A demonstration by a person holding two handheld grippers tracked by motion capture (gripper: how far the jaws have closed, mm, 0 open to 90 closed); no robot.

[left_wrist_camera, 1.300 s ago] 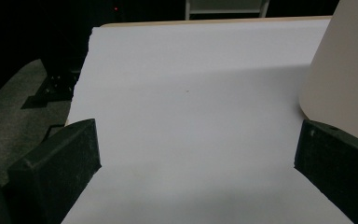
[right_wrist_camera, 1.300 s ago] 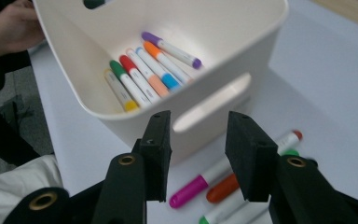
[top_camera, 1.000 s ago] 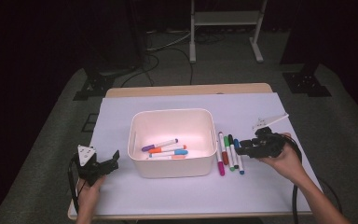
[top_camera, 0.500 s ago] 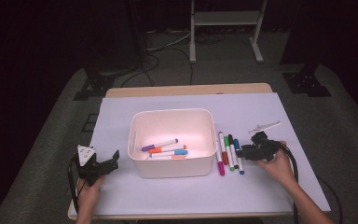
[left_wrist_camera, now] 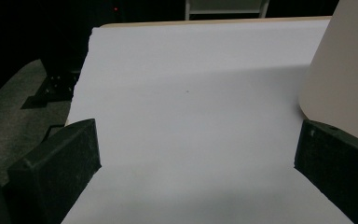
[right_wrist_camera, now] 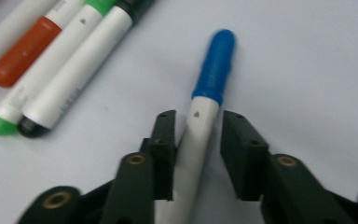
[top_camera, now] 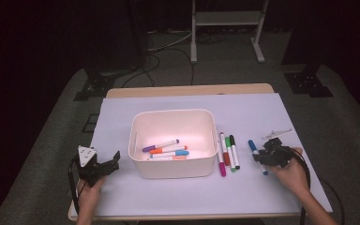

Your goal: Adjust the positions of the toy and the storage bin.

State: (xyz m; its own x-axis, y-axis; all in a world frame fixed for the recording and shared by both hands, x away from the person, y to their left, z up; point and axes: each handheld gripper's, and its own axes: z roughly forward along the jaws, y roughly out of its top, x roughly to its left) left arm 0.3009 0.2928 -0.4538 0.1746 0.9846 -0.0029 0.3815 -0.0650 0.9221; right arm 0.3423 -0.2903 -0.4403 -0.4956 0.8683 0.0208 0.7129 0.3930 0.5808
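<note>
Your R gripper (right_wrist_camera: 196, 140) jaws straddle the blue-capped white marker (right_wrist_camera: 205, 112), not clamped; L gripper (left_wrist_camera: 191, 163) jaws wide apart beside pale plastic bin (left_wrist_camera: 345, 70).

white bin (top_camera: 173, 159); lavender table cover (top_camera: 243, 112); blue-capped white marker (right_wrist_camera: 209, 100); black right gripper (right_wrist_camera: 196, 140); green, red, magenta caps nearby.

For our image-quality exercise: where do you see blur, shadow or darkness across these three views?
High view: dark surroundings, lit table. Left gripper view: soft shadow band across the sheet beside the bin. Right gripper view: blue marker and right claw slightly blurred.
</note>
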